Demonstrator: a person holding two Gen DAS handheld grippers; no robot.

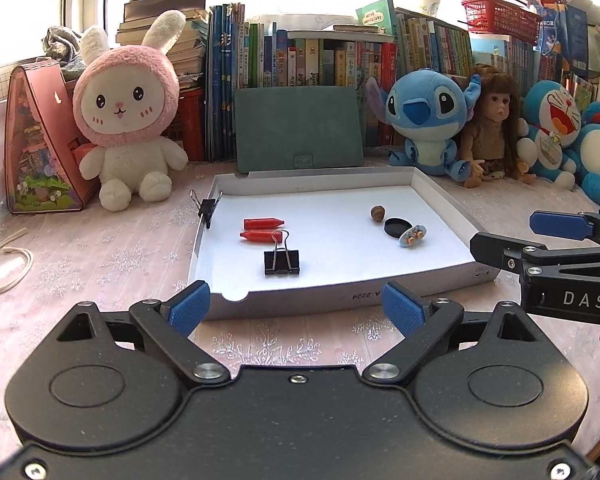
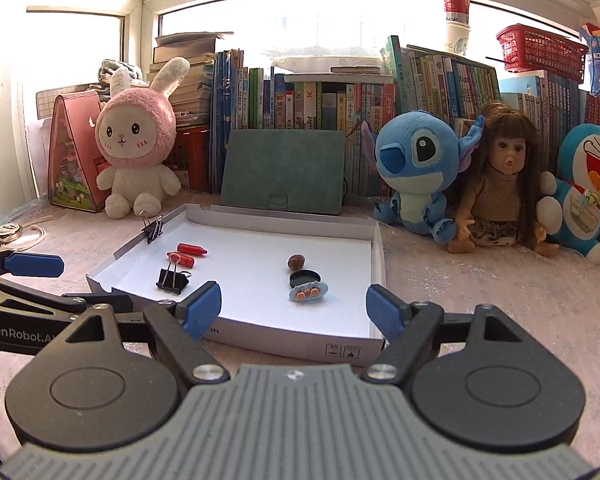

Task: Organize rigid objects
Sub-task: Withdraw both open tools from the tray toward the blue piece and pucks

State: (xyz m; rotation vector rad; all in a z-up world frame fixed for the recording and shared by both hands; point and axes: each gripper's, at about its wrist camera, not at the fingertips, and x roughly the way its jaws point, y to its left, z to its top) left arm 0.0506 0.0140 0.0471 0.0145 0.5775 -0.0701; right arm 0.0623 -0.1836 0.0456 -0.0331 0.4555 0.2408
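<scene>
Left wrist view: I hold the left gripper low over the pink snowflake tablecloth, jaws spread wide with nothing between the blue pads, just short of the near wall of the shallow white box lid. That wall carries small upside-down print I can only partly read. Inside the lid, on its left half, lie two red crayons side by side, with a black binder clip just in front of them; a second binder clip is clamped on the lid's left wall. On the right half sit a brown nut, a black round cap and a small blue charm, close together. My right gripper comes in from the right in this view, "DAS" legible on its arm; its own camera shows its jaws wide apart too, empty, framing the lid's near right corner. In the right wrist view the left tool's arm reads "GenRobot.AI". Behind the lid stand a green case, a pink bunny plush, a blue Stitch plush, a doll and a row of books whose spine titles I cannot make out.
</scene>
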